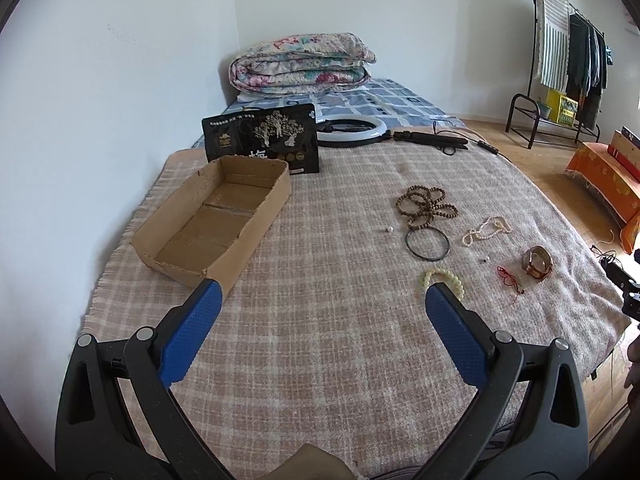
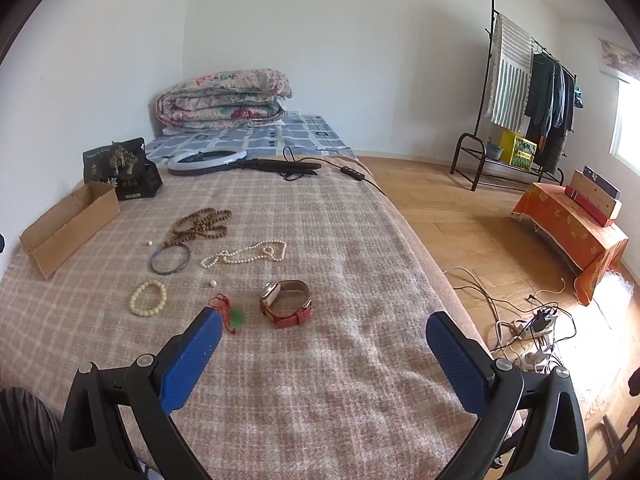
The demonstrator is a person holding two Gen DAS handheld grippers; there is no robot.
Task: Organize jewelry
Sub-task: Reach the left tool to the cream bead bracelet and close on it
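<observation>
My left tool (image 1: 322,300) hangs over the plaid blanket (image 1: 320,360) on the bed with its blue pads spread wide and nothing between them; my right tool (image 2: 324,332) is just as wide apart and empty.

Only the left view looks down into the cardboard box (image 1: 212,220), which is shallow and bare inside, with a black pouch (image 1: 262,138) standing behind it. Only the right view shows the green pendant (image 2: 237,317) on the red cord (image 2: 222,304), and the tangle of cables and a power strip (image 2: 538,330) on the wooden floor.

The jewelry lies loose on the blanket, right of the box: brown wooden beads (image 1: 426,204) in a heap, a dark bangle (image 1: 427,243) just below them, a pearl strand (image 2: 244,255), a pale bead bracelet (image 2: 148,298), and a red-strapped watch (image 2: 286,304) on its side. Two single pearls (image 2: 150,243) lie apart from the rest.
</observation>
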